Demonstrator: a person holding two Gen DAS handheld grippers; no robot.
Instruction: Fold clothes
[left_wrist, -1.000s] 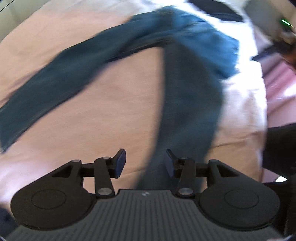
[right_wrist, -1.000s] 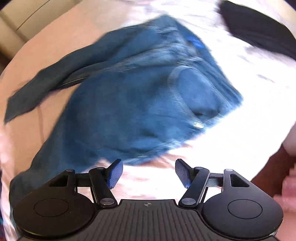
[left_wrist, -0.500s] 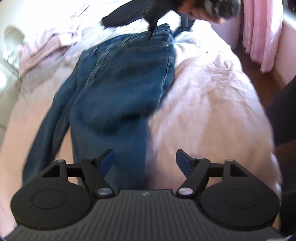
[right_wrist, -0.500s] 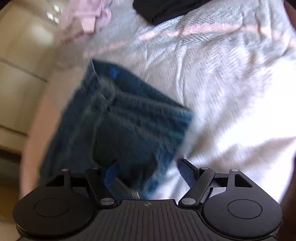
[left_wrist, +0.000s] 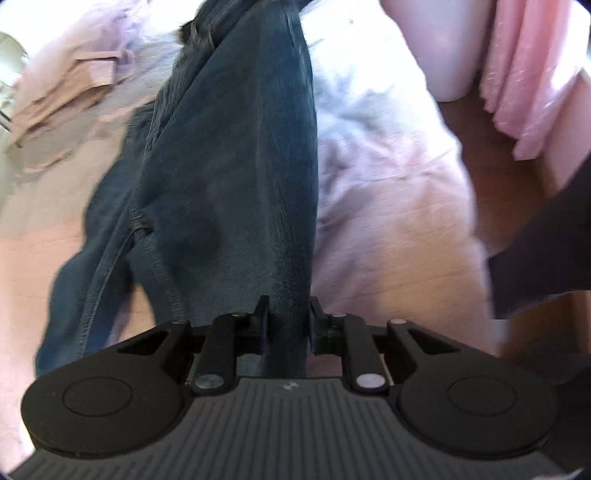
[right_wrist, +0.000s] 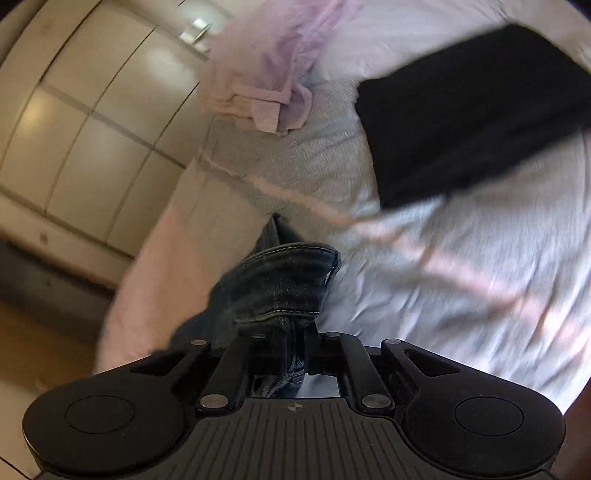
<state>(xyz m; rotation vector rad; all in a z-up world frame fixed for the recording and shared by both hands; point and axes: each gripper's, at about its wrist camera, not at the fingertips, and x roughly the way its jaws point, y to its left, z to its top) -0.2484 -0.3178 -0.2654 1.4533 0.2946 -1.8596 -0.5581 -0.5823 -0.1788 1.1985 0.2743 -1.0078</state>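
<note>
Left gripper (left_wrist: 287, 320) clenched on jeans (left_wrist: 236, 155) leg, denim stretching ahead of fingers. Right gripper (right_wrist: 291, 341) clamps a bunched hem, probably only some layers; uneven pull could slip it, skewing the fold.

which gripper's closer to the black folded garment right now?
Right. The right gripper, shut on the jeans, has the black garment just ahead on the bed. The left gripper clamps the jeans lower down; no black garment appears in its view.

Right gripper (right_wrist: 293, 345) clamps jeans (right_wrist: 280, 284) (hem edge) over bed (right_wrist: 461, 277).
</note>
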